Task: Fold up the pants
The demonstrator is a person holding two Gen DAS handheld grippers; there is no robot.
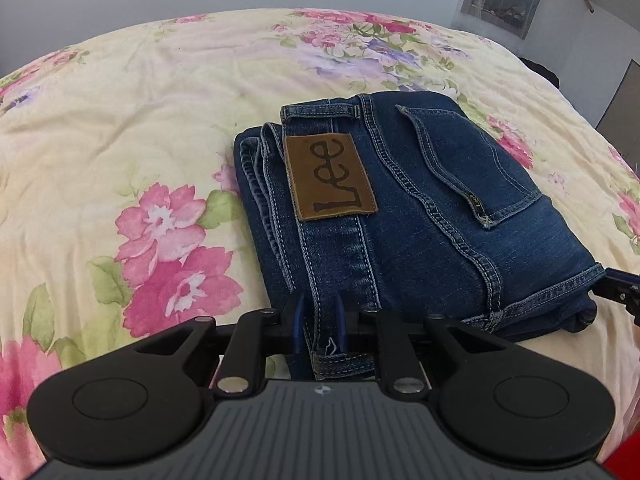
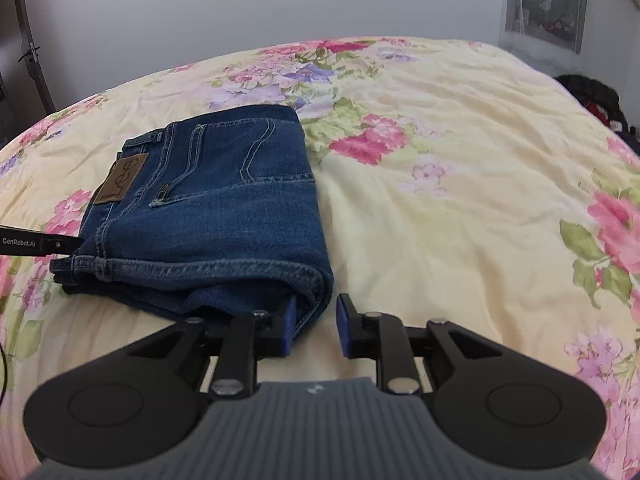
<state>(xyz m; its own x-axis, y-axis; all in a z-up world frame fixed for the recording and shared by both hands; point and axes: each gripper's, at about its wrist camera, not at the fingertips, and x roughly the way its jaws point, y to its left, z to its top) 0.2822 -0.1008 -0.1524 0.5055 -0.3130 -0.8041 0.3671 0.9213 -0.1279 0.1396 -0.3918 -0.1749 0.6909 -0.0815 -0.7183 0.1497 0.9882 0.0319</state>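
Note:
Folded blue jeans (image 1: 420,208) with a brown Lee patch (image 1: 330,176) lie in a compact stack on the floral bedspread (image 1: 120,120). My left gripper (image 1: 320,320) is shut on the jeans' near edge, at the waistband seam. In the right wrist view the jeans (image 2: 212,208) lie left of centre. My right gripper (image 2: 316,326) is open at the stack's near right corner, with the folded edge between its blue pads (image 2: 344,324). The left gripper's tip (image 2: 40,245) shows at the stack's left side, and the right gripper's tip (image 1: 622,288) at the stack's right side.
The yellow flowered bedspread (image 2: 460,200) covers the whole bed. A grey wall lies behind, with a picture (image 2: 548,4) at the upper right. Dark clothing (image 2: 596,100) lies at the bed's far right edge. A door (image 2: 28,52) stands at the left.

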